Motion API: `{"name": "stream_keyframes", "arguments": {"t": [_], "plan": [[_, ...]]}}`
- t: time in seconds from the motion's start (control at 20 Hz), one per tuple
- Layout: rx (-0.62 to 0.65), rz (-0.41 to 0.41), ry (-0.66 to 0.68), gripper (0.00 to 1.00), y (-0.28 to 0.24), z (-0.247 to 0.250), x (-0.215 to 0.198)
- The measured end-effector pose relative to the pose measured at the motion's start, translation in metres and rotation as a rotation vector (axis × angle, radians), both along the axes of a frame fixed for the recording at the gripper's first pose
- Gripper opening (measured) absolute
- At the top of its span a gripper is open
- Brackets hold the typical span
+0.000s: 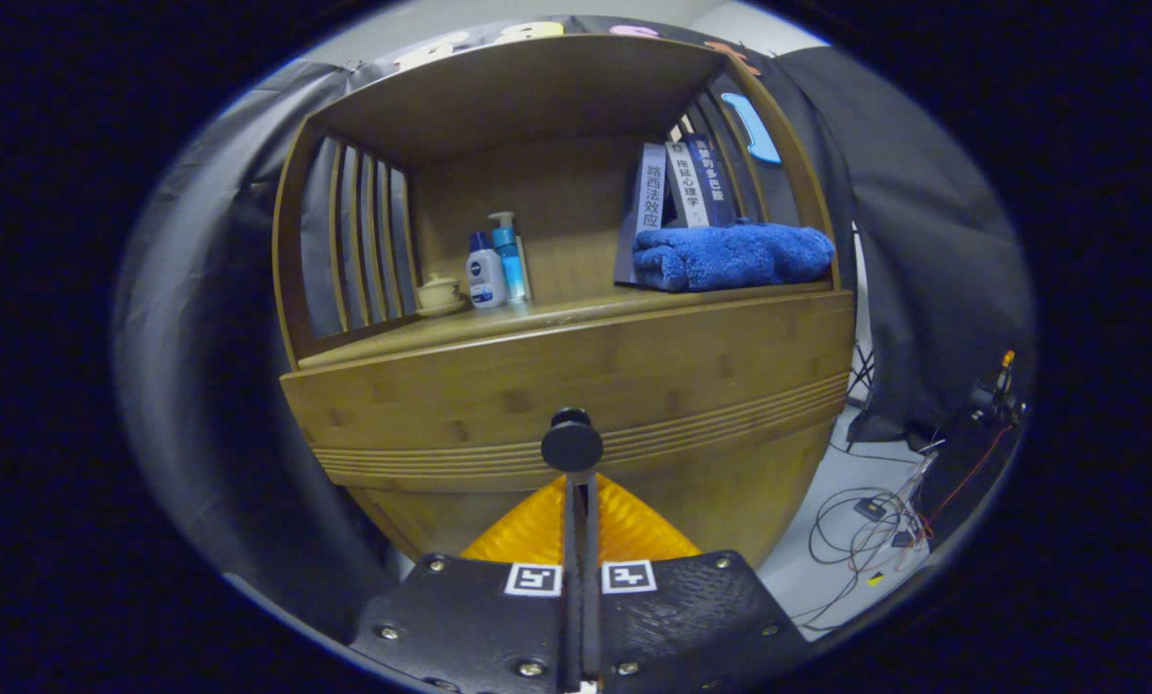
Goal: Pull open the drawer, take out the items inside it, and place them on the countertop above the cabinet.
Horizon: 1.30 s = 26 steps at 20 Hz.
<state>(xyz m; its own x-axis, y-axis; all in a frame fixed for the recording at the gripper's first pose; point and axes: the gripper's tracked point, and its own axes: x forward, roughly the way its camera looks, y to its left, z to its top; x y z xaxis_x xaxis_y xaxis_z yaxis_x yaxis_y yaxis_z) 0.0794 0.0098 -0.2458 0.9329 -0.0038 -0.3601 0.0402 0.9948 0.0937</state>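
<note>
**Gripper at the drawer knob, drawer closed**

The gripper points straight at the front of a bamboo cabinet. Its two fingers are drawn together, with only a narrow slit between them. Their tips meet just under the round black knob of the drawer. The view does not settle whether both fingers press on the knob's stem, as the knob head covers the contact point.

The drawer front sits flush with the cabinet body, with a band of horizontal grooves running across its lower part. Its contents are hidden.

On the countertop above the drawer:
- a small lidded cup on a saucer, at the slatted side wall;
- a white bottle with a blue cap, touching or just beside a blue pump bottle;
- a folded blue towel, well apart from the bottles;
- three upright books behind the towel, leaning.

Cables lie on the floor beside the cabinet.
</note>
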Motion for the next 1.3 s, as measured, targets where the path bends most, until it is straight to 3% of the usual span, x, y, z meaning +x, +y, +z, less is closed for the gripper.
{"name": "stream_keyframes", "arguments": {"t": [0.2,0.45,1.0,1.15,1.3], "plan": [[-0.027,-0.03,-0.005,0.01,-0.008,0.008,0.012],[-0.082,-0.048,0.038,0.67,-0.008,0.007,0.035],[-0.029,-0.047,0.056,0.68,0.004,-0.01,0.067],[-0.052,-0.024,0.059,0.8,0.008,-0.014,0.069],[-0.021,-0.019,0.064,0.8,0.009,-0.02,0.069]]}}
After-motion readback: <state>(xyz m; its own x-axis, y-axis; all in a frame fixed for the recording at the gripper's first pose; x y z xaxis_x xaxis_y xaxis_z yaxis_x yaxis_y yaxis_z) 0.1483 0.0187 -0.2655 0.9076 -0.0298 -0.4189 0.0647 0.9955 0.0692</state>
